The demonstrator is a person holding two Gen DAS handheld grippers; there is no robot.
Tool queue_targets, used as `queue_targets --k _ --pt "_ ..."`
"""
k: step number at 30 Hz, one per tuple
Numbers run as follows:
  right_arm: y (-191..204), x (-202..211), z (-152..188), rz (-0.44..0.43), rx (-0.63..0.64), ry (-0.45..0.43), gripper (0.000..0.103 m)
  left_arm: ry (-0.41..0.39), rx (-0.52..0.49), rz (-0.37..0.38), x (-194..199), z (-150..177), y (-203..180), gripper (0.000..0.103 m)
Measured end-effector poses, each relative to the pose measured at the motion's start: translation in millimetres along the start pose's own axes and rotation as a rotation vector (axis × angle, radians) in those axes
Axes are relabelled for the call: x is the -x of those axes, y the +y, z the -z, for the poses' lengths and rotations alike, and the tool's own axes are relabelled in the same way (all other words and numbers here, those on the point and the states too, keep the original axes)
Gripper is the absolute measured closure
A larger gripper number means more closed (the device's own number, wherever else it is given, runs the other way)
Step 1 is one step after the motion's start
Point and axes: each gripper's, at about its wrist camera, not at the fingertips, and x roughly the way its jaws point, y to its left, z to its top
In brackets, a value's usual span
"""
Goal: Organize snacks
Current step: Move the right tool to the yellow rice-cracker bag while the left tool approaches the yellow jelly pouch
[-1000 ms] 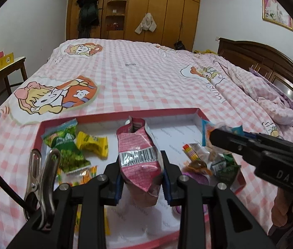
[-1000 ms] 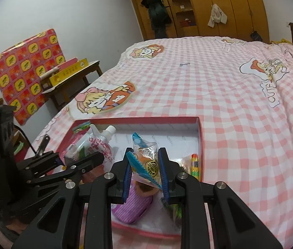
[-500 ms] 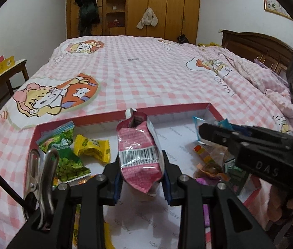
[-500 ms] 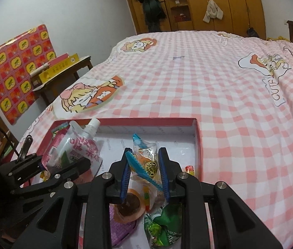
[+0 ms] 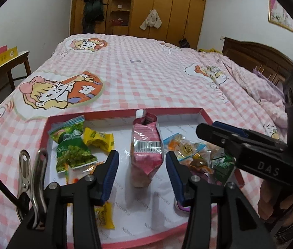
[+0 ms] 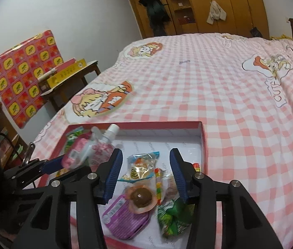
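The left gripper [image 5: 140, 164] is opening, its blue pads standing clear of the pink pouch [image 5: 146, 151] between them; the pouch is sitting upright in the middle of the red-rimmed tray [image 5: 171, 112] on the checked bedspread [image 5: 146, 72]. The right gripper [image 6: 145, 172] is opening too, and the clear candy packet [image 6: 140, 168] is lying loose between its jaws on the tray's right side, next to a purple packet [image 6: 123, 217] and a green packet [image 6: 173, 220].
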Motion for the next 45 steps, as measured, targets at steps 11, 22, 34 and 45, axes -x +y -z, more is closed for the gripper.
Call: queue_targets --k 11,22,34,45 --pt "21.4 33.6 17.9 -0.024 0.028 0.01 0.054 0.0 0.044 0.0 31.5 15.0 3.8 0.053" --pt "35.0 64.2 55.8 -0.055 0.025 0.063 0.054 0.035 0.083 -0.004 61.0 43.0 4.0 0.053" --pt "32.4 91.5 101.5 -0.039 0.009 0.13 0.054 0.091 0.096 0.002 76.2 78.7 -3.3 0.053" --pt "25.6 105.0 135.1 -0.03 -0.052 0.194 0.054 0.126 0.113 0.004 86.4 108.6 -3.4 0.053"
